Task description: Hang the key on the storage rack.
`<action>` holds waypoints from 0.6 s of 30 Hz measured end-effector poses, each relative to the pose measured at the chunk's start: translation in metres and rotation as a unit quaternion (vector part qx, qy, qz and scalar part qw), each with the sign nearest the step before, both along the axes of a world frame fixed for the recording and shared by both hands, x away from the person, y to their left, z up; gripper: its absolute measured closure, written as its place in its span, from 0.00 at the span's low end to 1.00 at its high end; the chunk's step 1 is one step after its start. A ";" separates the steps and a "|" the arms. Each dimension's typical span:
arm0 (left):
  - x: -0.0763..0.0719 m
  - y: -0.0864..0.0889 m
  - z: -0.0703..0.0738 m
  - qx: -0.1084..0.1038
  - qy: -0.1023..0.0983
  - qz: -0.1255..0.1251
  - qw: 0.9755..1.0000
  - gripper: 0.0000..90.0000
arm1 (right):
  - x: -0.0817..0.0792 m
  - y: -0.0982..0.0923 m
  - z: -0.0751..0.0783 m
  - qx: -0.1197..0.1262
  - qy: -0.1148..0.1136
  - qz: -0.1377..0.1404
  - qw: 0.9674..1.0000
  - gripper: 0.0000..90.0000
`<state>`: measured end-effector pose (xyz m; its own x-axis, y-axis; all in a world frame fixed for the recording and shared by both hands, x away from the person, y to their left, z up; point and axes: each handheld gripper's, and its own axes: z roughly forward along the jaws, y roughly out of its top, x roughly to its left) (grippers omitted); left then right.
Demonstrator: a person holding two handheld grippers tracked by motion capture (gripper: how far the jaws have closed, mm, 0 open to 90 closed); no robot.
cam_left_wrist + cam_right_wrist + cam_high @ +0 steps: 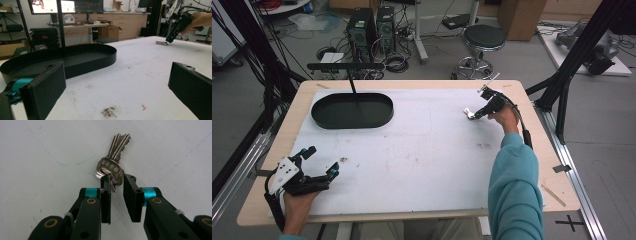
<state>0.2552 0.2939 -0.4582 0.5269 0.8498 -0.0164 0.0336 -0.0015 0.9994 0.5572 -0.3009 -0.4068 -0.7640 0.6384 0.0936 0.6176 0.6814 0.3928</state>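
A bunch of silver keys (110,167) on a ring lies flat on the white mat, at the far right in the high view (469,114). My right gripper (117,181) is tilted down at it, jaws a narrow gap apart. The key ring sits in that gap against the left jaw, and the key heads lie at the jaw tips. In the left gripper view the keys (162,43) and the right gripper (170,40) show far off. My left gripper (322,161) rests at the near left of the table, wide open with nothing in it.
A black oval tray (319,117) with an upright post stands at the far left of the mat, ahead of the left gripper (115,75). The mat (427,150) has a few small stains. A stool and computer cases stand beyond the table.
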 end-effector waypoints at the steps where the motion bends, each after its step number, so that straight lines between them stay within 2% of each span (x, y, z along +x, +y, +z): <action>1: 0.000 0.000 0.000 0.000 0.000 0.000 1.000 0.02 | 0.000 0.000 0.000 0.001 0.001 0.001 1.000 0.87; 6: 0.000 0.000 0.000 -0.001 0.000 -0.001 1.000 0.02 | -0.001 0.001 0.001 0.000 0.003 0.009 1.000 0.95; 9: 0.000 0.000 0.000 0.000 0.000 -0.001 1.000 0.02 | -0.001 0.002 0.000 0.003 0.001 0.014 1.000 0.96; 15: 0.000 0.000 0.000 -0.001 0.000 -0.001 1.000 0.02 | -0.002 0.003 0.002 -0.001 0.008 -0.009 1.000 0.98; 18: 0.000 0.000 0.000 -0.001 0.000 -0.001 1.000 0.02 | -0.003 0.005 0.003 -0.008 0.002 -0.001 1.000 0.98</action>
